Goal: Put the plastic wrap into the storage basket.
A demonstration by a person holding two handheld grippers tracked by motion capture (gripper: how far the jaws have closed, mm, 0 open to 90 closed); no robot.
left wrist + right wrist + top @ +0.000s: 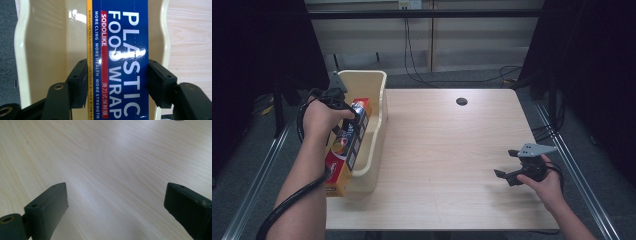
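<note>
Left tongs (117, 82) clamping plastic wrap box (120, 50) — over cream bin (45, 50)

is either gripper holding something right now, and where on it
The left hand-held gripper clamps the plastic wrap box across its long sides, over the cream bin. The right hand-held gripper holds nothing, jaws apart above the table.

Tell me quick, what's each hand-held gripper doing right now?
Left hand-held gripper: closed on the plastic wrap box, over the bin.
Right hand-held gripper: open, holding nothing, above the table.
</note>
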